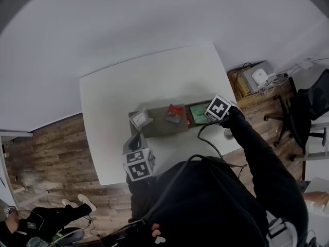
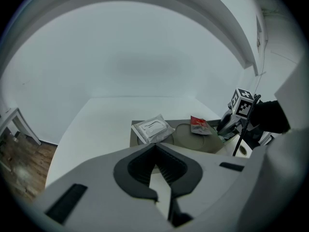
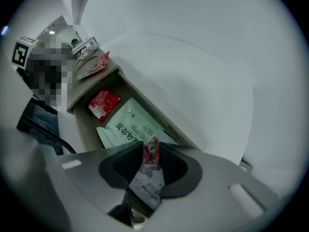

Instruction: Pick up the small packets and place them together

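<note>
The right gripper (image 3: 150, 148) points steeply down over the near end of the grey tray (image 3: 83, 122) on the white desk (image 3: 193, 71), its jaws pinching a small floral packet (image 3: 149, 173) across its flat faces. The packet stands on edge between the pads, above the green packet (image 3: 129, 124) that lies flat in the tray with a red packet (image 3: 103, 103) just beside it. It looks like a thin, light sachet with a glossy skin, so it will likely bend and could slide if held loosely. A firm pinch near its middle or on a sealed seam should suit it better than one on a corner. The flat-lying packets offer little edge, so a lifted rim is probably the best hold. The left gripper (image 2: 155, 149) hangs short of the white packet (image 2: 152, 128), its jaws pressed together on nothing.
</note>
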Motion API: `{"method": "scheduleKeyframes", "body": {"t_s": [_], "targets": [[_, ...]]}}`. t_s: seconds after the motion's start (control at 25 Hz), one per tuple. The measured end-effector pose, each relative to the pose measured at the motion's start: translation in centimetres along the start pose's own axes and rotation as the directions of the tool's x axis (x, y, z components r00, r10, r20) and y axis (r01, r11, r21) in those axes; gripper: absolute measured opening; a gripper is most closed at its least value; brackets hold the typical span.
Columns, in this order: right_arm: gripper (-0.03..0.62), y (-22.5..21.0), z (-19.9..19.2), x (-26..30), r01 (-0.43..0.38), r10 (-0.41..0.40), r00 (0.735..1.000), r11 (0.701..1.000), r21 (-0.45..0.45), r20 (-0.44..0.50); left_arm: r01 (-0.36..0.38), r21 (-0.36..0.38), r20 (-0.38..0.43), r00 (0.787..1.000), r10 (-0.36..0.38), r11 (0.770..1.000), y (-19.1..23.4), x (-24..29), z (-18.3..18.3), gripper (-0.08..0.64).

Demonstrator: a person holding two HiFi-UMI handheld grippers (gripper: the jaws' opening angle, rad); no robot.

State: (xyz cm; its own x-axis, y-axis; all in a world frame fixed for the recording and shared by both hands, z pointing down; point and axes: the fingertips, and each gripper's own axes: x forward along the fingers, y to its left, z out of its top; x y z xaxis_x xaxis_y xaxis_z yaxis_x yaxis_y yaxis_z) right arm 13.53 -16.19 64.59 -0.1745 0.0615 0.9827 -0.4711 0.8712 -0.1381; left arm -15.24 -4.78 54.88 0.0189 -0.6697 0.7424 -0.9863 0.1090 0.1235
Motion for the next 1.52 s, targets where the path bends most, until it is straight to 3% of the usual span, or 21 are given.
{"method": "scheduleKeyframes", "body": {"t_s": [0.44, 0.68, 1.08, 1.28, 1.52], "targets": [[0.017, 0.0, 0.4, -0.3, -0.014, 0.014, 1.000, 1.000, 0.008, 0.014, -0.007, 0.000, 0.006, 1.000, 0.007, 1.000, 0.3, -0.5, 0.0, -0.002], [0.012, -0.1, 0.2, -0.8, -0.024, 0.024, 0.999, 0.999, 0.025, 0.022, -0.006, -0.003, 0.008, 1.000, 0.006, 1.000, 0.3, -0.3, 0.0, -0.001], [0.008, -0.7, 1.7, -3.5, 0.017, -0.015, 0.991, 1.000, -0.009, 0.130, -0.005, -0.005, 0.014, 1.000, 0.005, 1.000, 0.3, 0.1, -0.1, -0.001], [0.008, -0.2, 1.3, -5.6, 0.026, -0.025, 0.990, 1.000, -0.002, 0.136, 0.000, -0.005, 0.020, 1.000, 0.000, 1.000, 0.1, -0.3, 0.4, -0.001], [0.008, 0.9, 2.3, -8.2, 0.045, -0.037, 0.975, 0.999, -0.030, 0.218, -0.003, -0.001, 0.035, 0.999, 0.003, 1.000, 0.0, -0.5, 0.5, -0.001]]}}
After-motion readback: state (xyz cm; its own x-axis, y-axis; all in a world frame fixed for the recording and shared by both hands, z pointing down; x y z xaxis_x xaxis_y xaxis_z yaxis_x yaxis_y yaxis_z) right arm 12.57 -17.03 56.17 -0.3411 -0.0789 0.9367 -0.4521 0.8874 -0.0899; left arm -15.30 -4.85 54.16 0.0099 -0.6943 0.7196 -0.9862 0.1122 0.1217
